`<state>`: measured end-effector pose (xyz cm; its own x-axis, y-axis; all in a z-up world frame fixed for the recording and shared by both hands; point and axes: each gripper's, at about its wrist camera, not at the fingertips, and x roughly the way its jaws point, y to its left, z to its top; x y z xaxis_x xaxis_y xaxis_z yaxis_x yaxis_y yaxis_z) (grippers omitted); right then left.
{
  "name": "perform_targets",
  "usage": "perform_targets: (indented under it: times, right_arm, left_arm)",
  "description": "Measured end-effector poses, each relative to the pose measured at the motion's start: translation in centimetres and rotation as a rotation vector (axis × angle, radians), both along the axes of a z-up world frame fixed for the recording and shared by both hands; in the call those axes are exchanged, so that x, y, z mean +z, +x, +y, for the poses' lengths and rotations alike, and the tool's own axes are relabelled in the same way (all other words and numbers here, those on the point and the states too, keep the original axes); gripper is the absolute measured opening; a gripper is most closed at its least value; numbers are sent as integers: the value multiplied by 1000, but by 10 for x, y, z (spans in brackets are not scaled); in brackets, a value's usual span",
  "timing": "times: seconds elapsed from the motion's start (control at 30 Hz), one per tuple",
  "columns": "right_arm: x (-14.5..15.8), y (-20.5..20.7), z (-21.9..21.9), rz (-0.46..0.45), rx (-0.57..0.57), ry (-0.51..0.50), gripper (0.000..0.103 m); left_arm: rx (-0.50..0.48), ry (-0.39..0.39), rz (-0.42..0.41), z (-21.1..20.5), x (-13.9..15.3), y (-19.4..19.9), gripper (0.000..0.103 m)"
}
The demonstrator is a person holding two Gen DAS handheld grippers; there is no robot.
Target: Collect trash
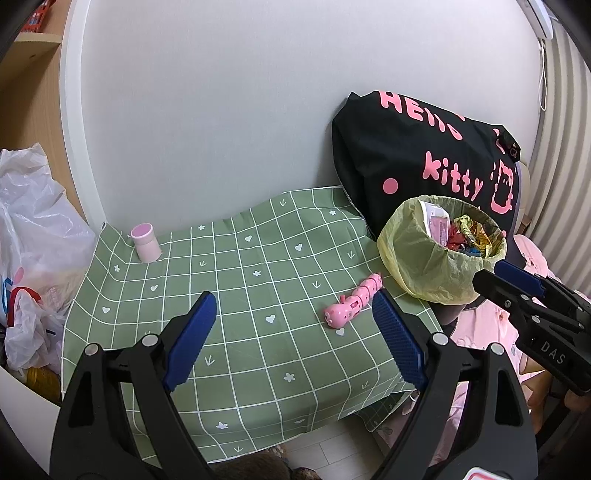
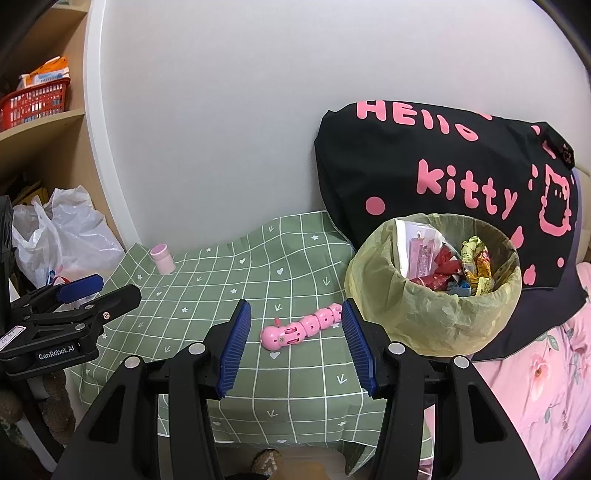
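The trash bin's (image 2: 436,317) base is hidden, and its wrappers (image 2: 454,266) look perhaps too jumbled to identify.

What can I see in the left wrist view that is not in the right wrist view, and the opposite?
Only the left wrist view shows the white unit high on the wall and its hanging cord. Only the right wrist view shows the red basket on the shelf. Both show the green cloth, pink toy, pink cup, lined bin with wrappers, black bag, and both open tools.

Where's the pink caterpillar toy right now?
The pink caterpillar toy lies on the green checked tablecloth, right of centre, just left of the lined trash bin, ahead of the open right gripper.
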<state>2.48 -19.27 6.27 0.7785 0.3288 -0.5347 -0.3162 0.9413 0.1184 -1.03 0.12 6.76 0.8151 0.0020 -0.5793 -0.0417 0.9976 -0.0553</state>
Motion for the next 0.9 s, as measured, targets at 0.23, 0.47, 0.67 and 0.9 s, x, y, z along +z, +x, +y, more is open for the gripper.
perform_targets:
  times: [0.23, 0.47, 0.67, 0.9]
  right_arm:
    - [0, 0, 0, -1, 1, 0, 48]
    - [-1, 0, -3, -1, 0, 1, 48]
    - [-2, -1, -3, 0, -1, -2, 48]
    - [-8, 9, 2, 21, 5, -5, 48]
  left_arm:
    - [0, -3, -1, 0, 0, 0, 82]
    - [4, -14, 3, 2, 0, 0, 82]
    - [7, 0, -3, 0, -1, 0, 82]
    - [7, -5, -9, 4, -5, 2, 82]
